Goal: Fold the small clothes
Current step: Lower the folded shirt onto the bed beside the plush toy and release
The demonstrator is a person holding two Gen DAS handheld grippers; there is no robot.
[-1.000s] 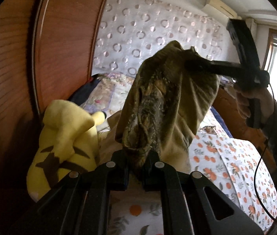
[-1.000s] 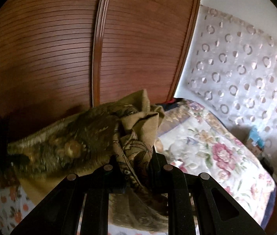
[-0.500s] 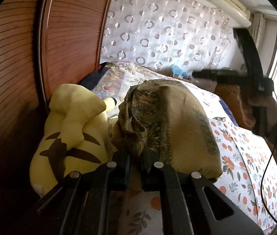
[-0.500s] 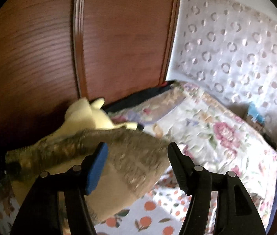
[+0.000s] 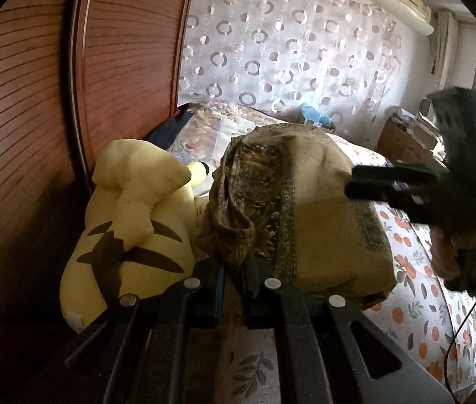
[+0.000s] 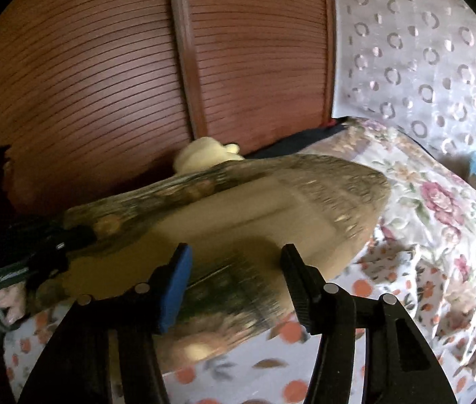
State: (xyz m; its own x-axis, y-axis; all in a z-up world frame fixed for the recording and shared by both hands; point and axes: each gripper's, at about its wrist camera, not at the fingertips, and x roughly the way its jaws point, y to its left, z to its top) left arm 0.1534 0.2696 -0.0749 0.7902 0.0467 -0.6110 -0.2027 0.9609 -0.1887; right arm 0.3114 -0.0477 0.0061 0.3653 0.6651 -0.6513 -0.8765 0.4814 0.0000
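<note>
An olive-brown garment with a dark floral border (image 5: 305,222) lies folded over on the bed. My left gripper (image 5: 234,269) is shut on its bunched near edge. My right gripper (image 6: 234,269) is open and empty, its jaws spread just above the garment (image 6: 255,212), which looks blurred. In the left wrist view the right gripper (image 5: 359,185) hangs over the garment's far right side. In the right wrist view the left gripper (image 6: 69,235) grips the cloth's left end.
A yellow plush toy (image 5: 137,222) lies left of the garment against a slatted wooden wardrobe (image 5: 36,118). The bed has an orange-print sheet (image 5: 416,289) and a floral quilt (image 6: 440,202). A circle-patterned curtain (image 5: 288,50) hangs behind; a wooden nightstand (image 5: 403,141) stands at the right.
The right gripper let go of the garment and opened. The raised cloth dropped and folded down onto the bed. The left gripper kept its hold and lowered.
</note>
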